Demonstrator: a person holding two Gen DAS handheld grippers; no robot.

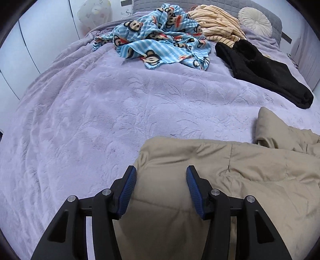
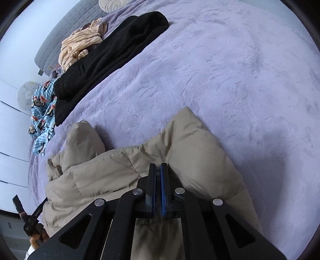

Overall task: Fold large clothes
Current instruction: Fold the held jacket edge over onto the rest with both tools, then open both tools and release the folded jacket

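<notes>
**Jaws over the tan coat on the lilac bed**

Jaws first: my left gripper stands spread above the puffy tan quilted coat, pads clear of the fabric; my right gripper is pressed together, and I cannot tell whether any cloth is caught. Beneath everything I see the wide lilac plush bedspread, embossed and mostly bare. White wardrobe panels flank it, and a grey quilted headboard closes the far end. The coat lies at the near edge. Farther off lie a blue striped monkey-print blanket, a black fleece garment, a cream striped garment and a round white pleated cushion.
</notes>
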